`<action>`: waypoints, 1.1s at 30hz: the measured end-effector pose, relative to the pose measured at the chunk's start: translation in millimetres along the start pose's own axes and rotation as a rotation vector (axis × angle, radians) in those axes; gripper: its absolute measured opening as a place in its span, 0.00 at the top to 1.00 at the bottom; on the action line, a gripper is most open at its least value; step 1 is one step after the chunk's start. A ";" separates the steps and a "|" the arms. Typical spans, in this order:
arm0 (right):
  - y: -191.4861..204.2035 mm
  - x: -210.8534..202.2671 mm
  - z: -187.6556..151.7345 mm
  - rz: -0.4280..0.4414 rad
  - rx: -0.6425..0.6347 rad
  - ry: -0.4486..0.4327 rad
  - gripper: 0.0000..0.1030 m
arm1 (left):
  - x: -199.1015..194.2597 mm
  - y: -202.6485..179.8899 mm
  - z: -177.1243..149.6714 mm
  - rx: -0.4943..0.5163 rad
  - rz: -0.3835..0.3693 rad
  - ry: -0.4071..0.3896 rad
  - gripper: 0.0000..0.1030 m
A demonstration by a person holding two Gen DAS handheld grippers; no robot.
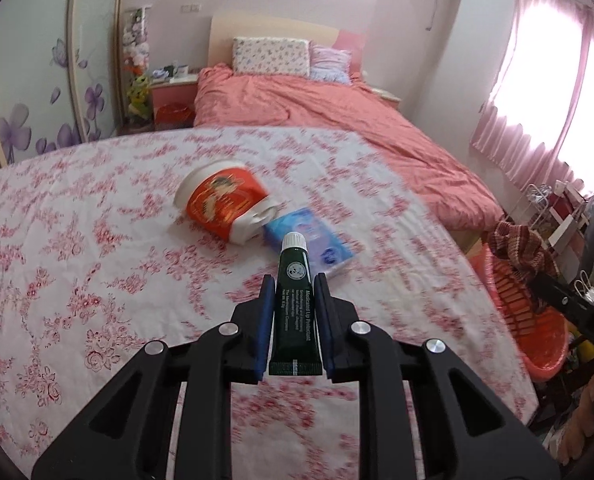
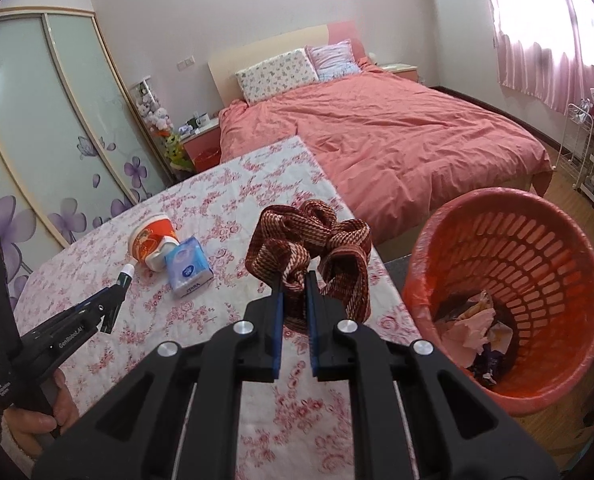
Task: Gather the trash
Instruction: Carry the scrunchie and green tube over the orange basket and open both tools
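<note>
Bedroom setup: desk (image 2: 201, 320) under a floral cloth, pink bed (image 2: 397, 140) behind, red basket (image 2: 577, 344) just off the desk's right edge, already holding paper scraps. We had the left gripper (image 1: 295, 284) clamped on a dark green tube (image 1: 295, 308), cap pointing forward, held clear of the cloth. Right gripper (image 2: 295, 280) had its fingers pinched on a brown woven scrunchie (image 2: 317, 236), close to the basket, likely for the drop. Orange cup (image 1: 221, 204) on its side and tissue pack (image 1: 309, 240) lay on the desk, uncollected.
</note>
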State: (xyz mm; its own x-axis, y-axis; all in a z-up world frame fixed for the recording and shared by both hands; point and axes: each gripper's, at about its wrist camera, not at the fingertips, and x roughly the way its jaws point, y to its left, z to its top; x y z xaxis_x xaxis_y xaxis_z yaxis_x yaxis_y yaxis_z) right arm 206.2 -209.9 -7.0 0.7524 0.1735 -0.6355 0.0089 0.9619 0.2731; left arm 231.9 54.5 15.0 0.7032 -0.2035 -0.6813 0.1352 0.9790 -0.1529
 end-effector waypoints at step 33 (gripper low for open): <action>-162.5 -91.0 -12.6 -0.188 0.196 -0.204 0.89 | 10.1 -228.2 -14.0 0.245 -0.430 0.009 0.81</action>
State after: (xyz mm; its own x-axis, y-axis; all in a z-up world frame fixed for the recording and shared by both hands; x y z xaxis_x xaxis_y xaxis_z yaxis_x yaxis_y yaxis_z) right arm 128.0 -379.4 -2.7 0.8419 -0.0682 -0.5353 0.2715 0.9108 0.3109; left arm 198.4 -171.1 33.0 0.5417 -0.5886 -0.6000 0.5728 0.7810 -0.2489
